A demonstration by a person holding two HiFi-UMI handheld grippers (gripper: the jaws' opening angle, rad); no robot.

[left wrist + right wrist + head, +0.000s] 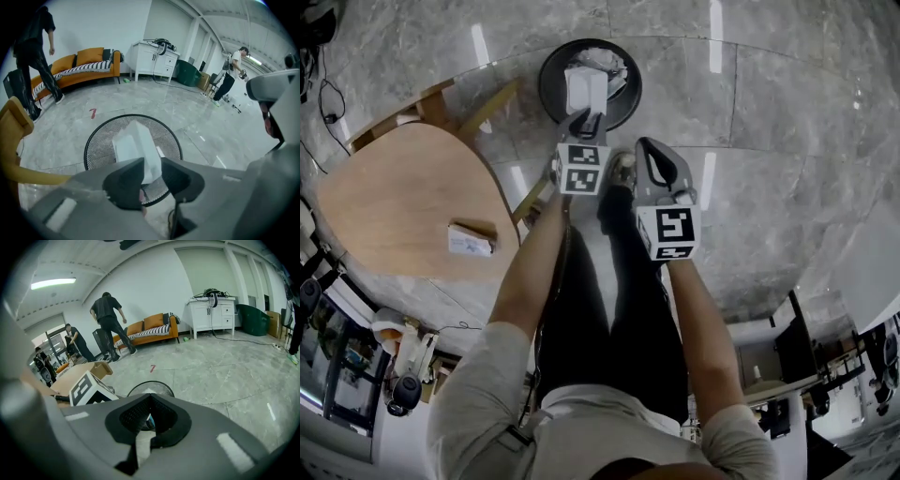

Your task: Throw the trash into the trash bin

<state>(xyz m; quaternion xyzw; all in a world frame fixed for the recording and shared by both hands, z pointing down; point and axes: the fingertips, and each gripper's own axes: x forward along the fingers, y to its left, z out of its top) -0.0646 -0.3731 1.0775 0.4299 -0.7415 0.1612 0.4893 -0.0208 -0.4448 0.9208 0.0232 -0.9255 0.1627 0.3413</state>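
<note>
**Fig.** Left gripper (586, 120), jaws clamped on a white carton (586, 91) (the trash), which it holds over the open mouth of the black mesh trash bin (544, 89). Other pale litter lies inside the bin. Right gripper (649, 150), jaws pressed together with nothing between them, is just beside the bin, at its near right. Wooden table (394, 192), bearing a small box (471, 239), stands to the bin's left.
</note>
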